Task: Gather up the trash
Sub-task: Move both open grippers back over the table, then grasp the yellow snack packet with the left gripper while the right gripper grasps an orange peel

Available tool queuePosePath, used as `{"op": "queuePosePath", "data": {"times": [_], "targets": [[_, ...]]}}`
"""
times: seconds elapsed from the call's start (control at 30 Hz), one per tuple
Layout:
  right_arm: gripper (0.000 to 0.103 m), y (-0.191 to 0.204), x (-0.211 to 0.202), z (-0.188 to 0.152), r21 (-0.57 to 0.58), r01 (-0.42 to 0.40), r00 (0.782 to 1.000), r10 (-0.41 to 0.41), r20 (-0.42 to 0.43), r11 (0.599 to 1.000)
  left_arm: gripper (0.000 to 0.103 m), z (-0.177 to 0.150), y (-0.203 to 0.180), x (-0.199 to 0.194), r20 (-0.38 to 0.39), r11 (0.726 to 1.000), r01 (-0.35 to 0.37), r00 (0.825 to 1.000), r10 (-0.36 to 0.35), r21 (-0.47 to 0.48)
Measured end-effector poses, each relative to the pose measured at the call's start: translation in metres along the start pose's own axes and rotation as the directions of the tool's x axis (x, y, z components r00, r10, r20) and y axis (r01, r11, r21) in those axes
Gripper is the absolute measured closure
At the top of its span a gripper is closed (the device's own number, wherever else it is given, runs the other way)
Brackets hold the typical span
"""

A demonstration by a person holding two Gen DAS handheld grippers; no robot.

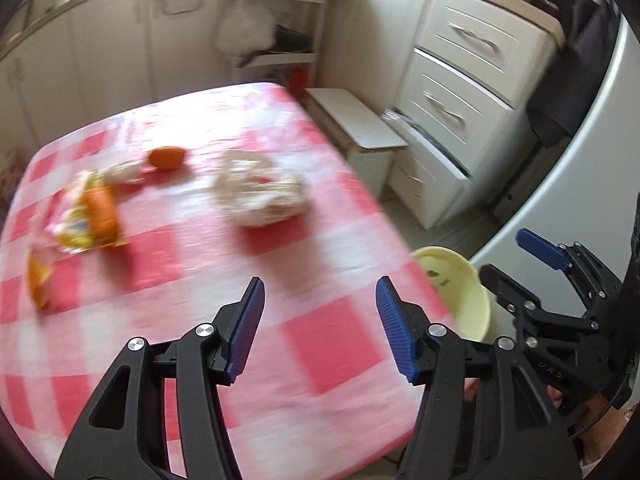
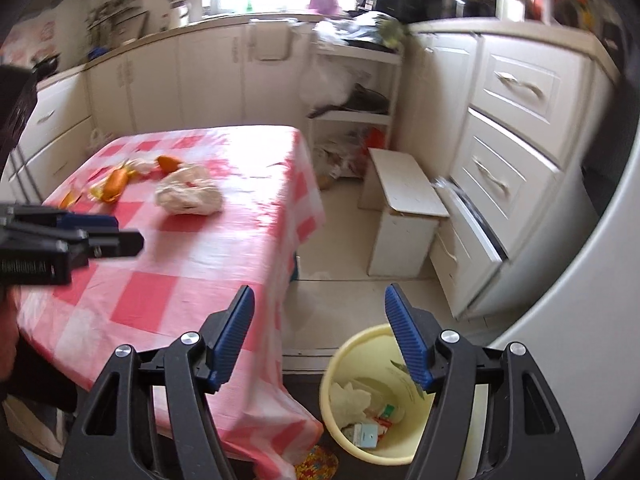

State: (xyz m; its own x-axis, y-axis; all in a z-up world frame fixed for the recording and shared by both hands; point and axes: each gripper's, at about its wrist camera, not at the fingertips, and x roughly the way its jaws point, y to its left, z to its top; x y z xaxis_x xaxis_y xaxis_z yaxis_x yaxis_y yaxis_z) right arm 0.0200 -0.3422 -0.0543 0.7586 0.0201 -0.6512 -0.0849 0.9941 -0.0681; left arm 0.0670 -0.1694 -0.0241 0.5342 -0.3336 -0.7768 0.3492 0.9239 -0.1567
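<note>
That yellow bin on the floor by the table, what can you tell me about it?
The bin is a round, pale yellow bucket, plastic by its look, standing upright and open, with no lid. It sits on the floor right beside the corner of the table, whose checked cloth hangs next to it. Inside lie crumpled white paper, a small carton and other wrappers; it is partly filled. The right tool hovers open above it, not touching.

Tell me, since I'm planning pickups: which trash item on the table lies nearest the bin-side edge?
The crumpled whitish plastic bag. It sits alone toward the table's right edge, closer to the yellow bin, while the orange peels lie further left.
</note>
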Motion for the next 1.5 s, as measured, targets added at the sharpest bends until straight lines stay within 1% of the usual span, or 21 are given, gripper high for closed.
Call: {"op": "queuePosePath", "data": {"times": [0.13, 0.23, 0.27, 0.3, 0.4, 0.47, 0.53, 0.67, 0.77, 0.87, 1.0, 1.1, 1.13, 1.17, 1.2, 1.23, 1.27, 1.33, 1.4, 1.5], "targets": [[0.037, 0.024, 0.000, 0.004, -0.064, -0.032, 0.999, 0.033, 0.011, 0.997, 0.047, 0.000, 0.048, -0.018, 0.019, 0.996, -0.062, 0.998, 0.063, -0.061], [0.037, 0.039, 0.001, 0.008, -0.100, -0.056, 0.998, 0.058, 0.017, 0.993, 0.047, 0.002, 0.091, -0.033, 0.031, 0.984, -0.123, 0.991, 0.128, -0.132], [0.037, 0.044, 0.001, 0.008, -0.109, -0.061, 0.998, 0.063, 0.017, 0.992, 0.047, 0.004, 0.111, -0.040, 0.034, 0.973, -0.152, 0.986, 0.161, -0.175], [0.036, 0.048, 0.002, 0.009, -0.117, -0.065, 0.998, 0.068, 0.015, 0.991, 0.047, 0.005, 0.122, -0.043, 0.035, 0.965, -0.166, 0.984, 0.176, -0.201], [0.036, 0.059, 0.002, 0.011, -0.138, -0.079, 0.997, 0.081, 0.013, 0.987, 0.046, 0.010, 0.166, -0.053, 0.028, 0.928, -0.217, 0.971, 0.236, -0.302], [0.036, 0.066, 0.003, 0.013, -0.143, -0.091, 0.995, 0.094, 0.012, 0.985, 0.045, 0.013, 0.188, -0.054, 0.018, 0.911, -0.242, 0.965, 0.263, -0.334], [0.036, 0.073, 0.003, 0.015, -0.147, -0.104, 0.994, 0.108, 0.013, 0.984, 0.045, 0.018, 0.206, -0.050, 0.000, 0.896, -0.276, 0.956, 0.294, -0.348], [0.036, 0.090, 0.004, 0.020, -0.170, -0.134, 0.990, 0.139, 0.015, 0.976, 0.044, 0.031, 0.233, -0.031, -0.045, 0.881, -0.335, 0.939, 0.340, -0.334], [0.036, 0.105, 0.007, 0.024, -0.195, -0.155, 0.987, 0.160, 0.013, 0.969, 0.044, 0.037, 0.249, -0.018, -0.065, 0.875, -0.346, 0.936, 0.346, -0.337], [0.036, 0.122, 0.010, 0.027, -0.223, -0.178, 0.983, 0.184, 0.008, 0.958, 0.041, 0.044, 0.260, -0.002, -0.081, 0.878, -0.349, 0.936, 0.342, -0.329], [0.036, 0.141, 0.013, 0.030, -0.258, -0.204, 0.977, 0.211, 0.002, 0.944, 0.036, 0.056, 0.262, 0.019, -0.093, 0.892, -0.351, 0.936, 0.339, -0.284], [0.036, 0.153, 0.015, 0.031, -0.280, -0.221, 0.973, 0.229, -0.004, 0.934, 0.036, 0.061, 0.260, 0.032, -0.102, 0.902, -0.346, 0.938, 0.331, -0.256], [0.036, 0.156, 0.015, 0.031, -0.286, -0.223, 0.973, 0.231, -0.006, 0.932, 0.037, 0.062, 0.260, 0.035, -0.105, 0.906, -0.339, 0.941, 0.323, -0.254], [0.036, 0.160, 0.016, 0.032, -0.297, -0.225, 0.972, 0.233, -0.009, 0.928, 0.042, 0.062, 0.260, 0.039, -0.110, 0.911, -0.323, 0.946, 0.305, -0.255], [0.036, 0.162, 0.016, 0.032, -0.302, -0.227, 0.972, 0.235, -0.010, 0.926, 0.060, 0.061, 0.260, 0.043, -0.118, 0.917, -0.303, 0.952, 0.281, -0.258], [0.036, 0.165, 0.017, 0.032, -0.310, -0.229, 0.971, 0.237, -0.013, 0.923, 0.076, 0.061, 0.260, 0.046, -0.133, 0.922, -0.288, 0.956, 0.261, -0.258], [0.036, 0.167, 0.018, 0.033, -0.314, -0.230, 0.971, 0.238, -0.015, 0.921, 0.083, 0.061, 0.257, 0.047, -0.134, 0.924, -0.296, 0.953, 0.270, -0.243], [0.036, 0.170, 0.019, 0.036, -0.319, -0.235, 0.970, 0.243, -0.015, 0.918, 0.089, 0.061, 0.256, 0.046, -0.137, 0.934, -0.264, 0.962, 0.237, -0.242], [0.036, 0.176, 0.019, 0.039, -0.319, -0.241, 0.968, 0.250, -0.012, 0.917, 0.090, 0.060, 0.253, 0.041, -0.132, 0.938, -0.249, 0.966, 0.223, -0.240], [0.036, 0.186, 0.020, 0.042, -0.320, -0.259, 0.963, 0.270, -0.011, 0.911, 0.092, 0.054, 0.252, 0.029, -0.131, 0.946, -0.192, 0.978, 0.162, -0.261]]}}
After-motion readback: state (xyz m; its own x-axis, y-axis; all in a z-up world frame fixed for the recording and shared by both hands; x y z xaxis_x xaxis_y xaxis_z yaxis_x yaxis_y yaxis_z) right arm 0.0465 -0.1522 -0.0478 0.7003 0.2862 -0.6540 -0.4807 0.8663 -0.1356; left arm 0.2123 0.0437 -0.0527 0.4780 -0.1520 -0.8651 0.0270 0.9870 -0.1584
